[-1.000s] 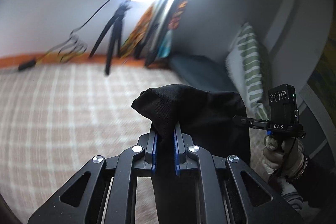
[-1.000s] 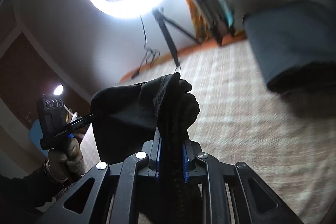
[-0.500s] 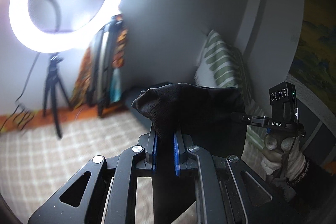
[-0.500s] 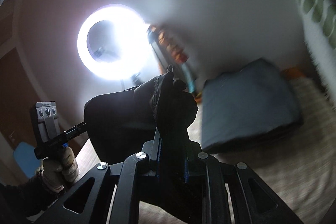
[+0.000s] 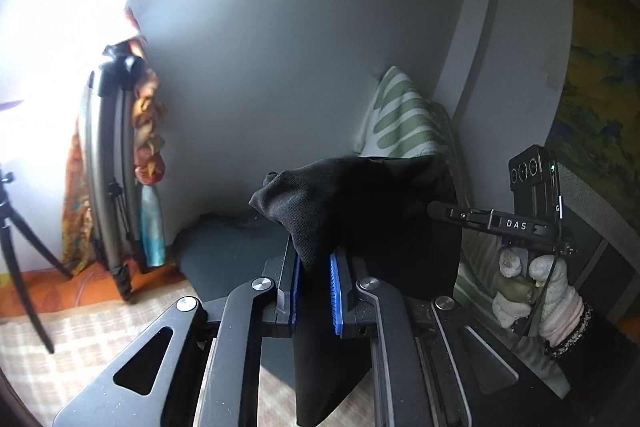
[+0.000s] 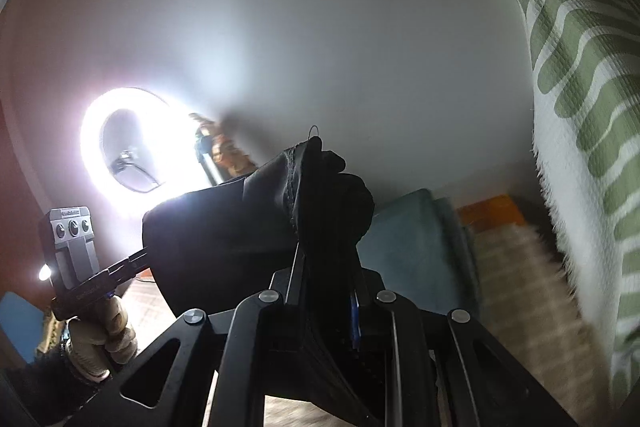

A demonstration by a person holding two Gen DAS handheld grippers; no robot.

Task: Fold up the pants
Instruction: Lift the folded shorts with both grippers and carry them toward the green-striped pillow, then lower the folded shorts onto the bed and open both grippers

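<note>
The black pants (image 5: 360, 211) hang in the air, stretched between both grippers. My left gripper (image 5: 314, 259) is shut on one bunched corner of the cloth, which falls down between the blue pads (image 5: 335, 291). My right gripper (image 6: 324, 259) is shut on the other bunched corner of the pants (image 6: 248, 227). The right gripper also shows in the left wrist view (image 5: 444, 209), and the left gripper shows in the right wrist view (image 6: 136, 261). Both are lifted above the checked bed cover (image 5: 80, 347).
A green-striped pillow (image 5: 400, 115) stands against the grey wall, also in the right wrist view (image 6: 580, 87). A dark teal cushion (image 6: 416, 247) lies on the bed. A ring light (image 6: 120, 155), a tripod (image 5: 16, 239) and folded stands (image 5: 108, 167) stand at the left.
Both grippers have risen and tilted upward with the pants held taut. The views swung right, from the bed cover toward the wall and the pillow.
</note>
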